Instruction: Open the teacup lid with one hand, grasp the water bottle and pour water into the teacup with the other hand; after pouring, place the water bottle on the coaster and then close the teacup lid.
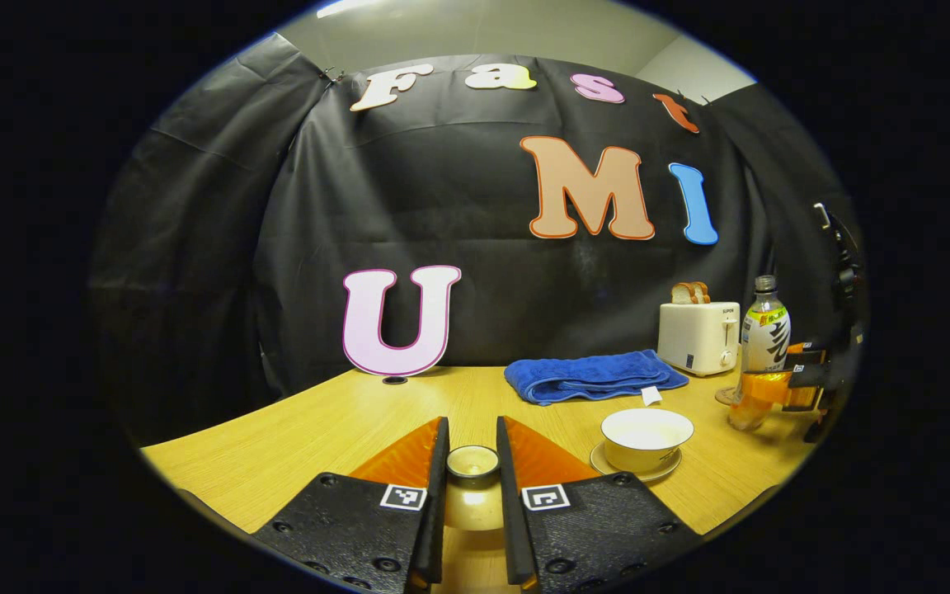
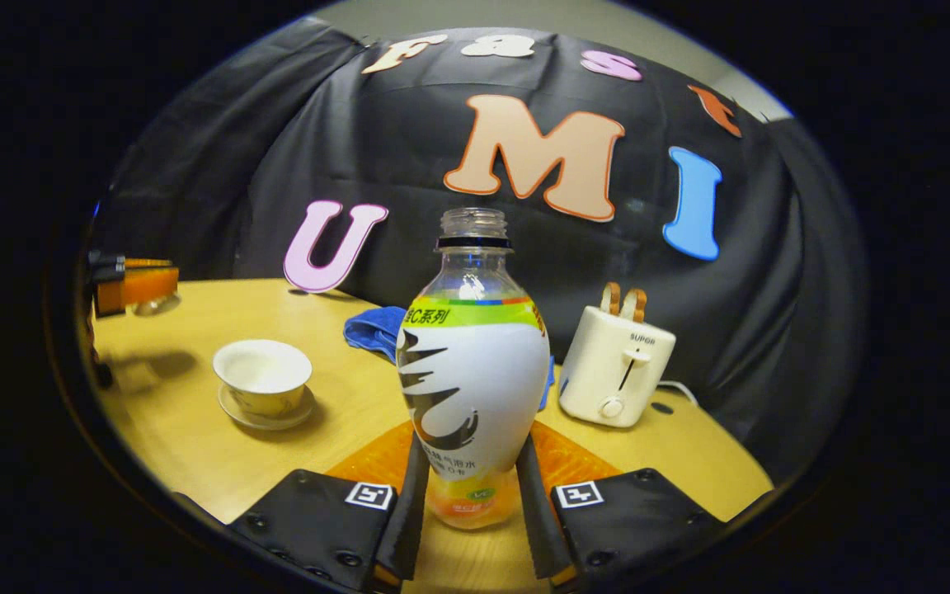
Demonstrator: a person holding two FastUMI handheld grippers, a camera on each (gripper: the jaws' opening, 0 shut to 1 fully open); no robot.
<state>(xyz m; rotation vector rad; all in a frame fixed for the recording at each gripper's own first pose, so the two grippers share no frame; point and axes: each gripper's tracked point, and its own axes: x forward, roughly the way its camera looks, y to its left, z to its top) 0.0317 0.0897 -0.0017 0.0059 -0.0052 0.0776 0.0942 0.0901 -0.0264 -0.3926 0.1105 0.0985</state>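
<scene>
Standing between right tool [image 2: 467, 503] fingers (upright), bottle [image 2: 473, 371]

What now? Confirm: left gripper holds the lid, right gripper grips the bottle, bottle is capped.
Wrong on the cap: the right gripper view shows the bottle uncapped, neck bare. The left gripper does hold the lid, and the right gripper grips the bottle.

Right tool [image 2: 465, 487] clamping upright water bottle [image 2: 473, 371], uncovered teacup [image 2: 262, 375] left
</scene>
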